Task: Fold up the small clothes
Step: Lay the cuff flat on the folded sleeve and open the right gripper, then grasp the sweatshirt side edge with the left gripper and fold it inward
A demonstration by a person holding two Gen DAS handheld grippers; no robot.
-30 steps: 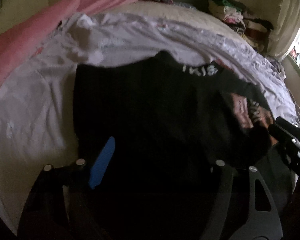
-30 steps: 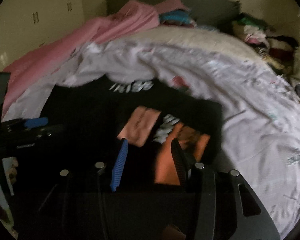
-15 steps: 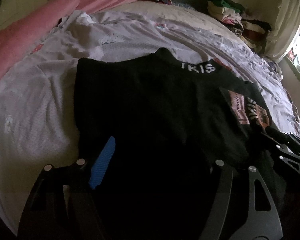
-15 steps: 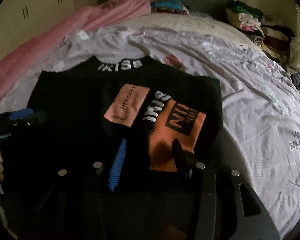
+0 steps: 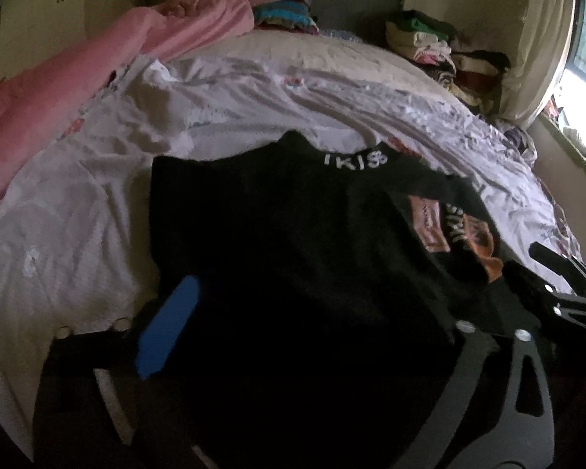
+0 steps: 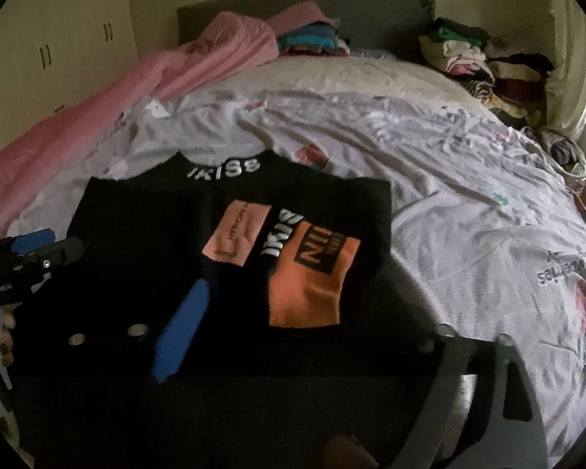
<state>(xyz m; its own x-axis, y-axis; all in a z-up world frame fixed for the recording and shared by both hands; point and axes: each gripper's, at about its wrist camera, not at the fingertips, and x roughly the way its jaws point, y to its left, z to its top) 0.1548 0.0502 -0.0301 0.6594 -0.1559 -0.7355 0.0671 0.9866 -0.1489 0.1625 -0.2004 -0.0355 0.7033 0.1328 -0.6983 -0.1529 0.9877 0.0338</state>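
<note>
A black garment (image 5: 293, 234) with white letters on its collar lies flat on the bed sheet (image 5: 78, 215). Its folded right side shows a pink patch (image 6: 236, 234) and an orange patch (image 6: 308, 277). My left gripper (image 5: 316, 324) hovers over the garment's near left part, its jaws opening wide; the blue pad (image 5: 168, 328) is off the cloth. My right gripper (image 6: 312, 332) stands over the near edge by the orange patch, jaws opening too, nothing pinched. Each gripper shows in the other's view: right gripper (image 5: 558, 285), left gripper (image 6: 31, 258).
A pink blanket (image 6: 117, 109) runs along the bed's left side. Stacks of clothes (image 6: 488, 62) sit at the head of the bed on the right, more (image 6: 308, 39) by the grey headboard. Cupboard doors (image 6: 58, 47) stand at far left.
Both grippers' jaws have spread much wider and let go of the black garment, which now lies flat. Both hands have drawn back a little.
</note>
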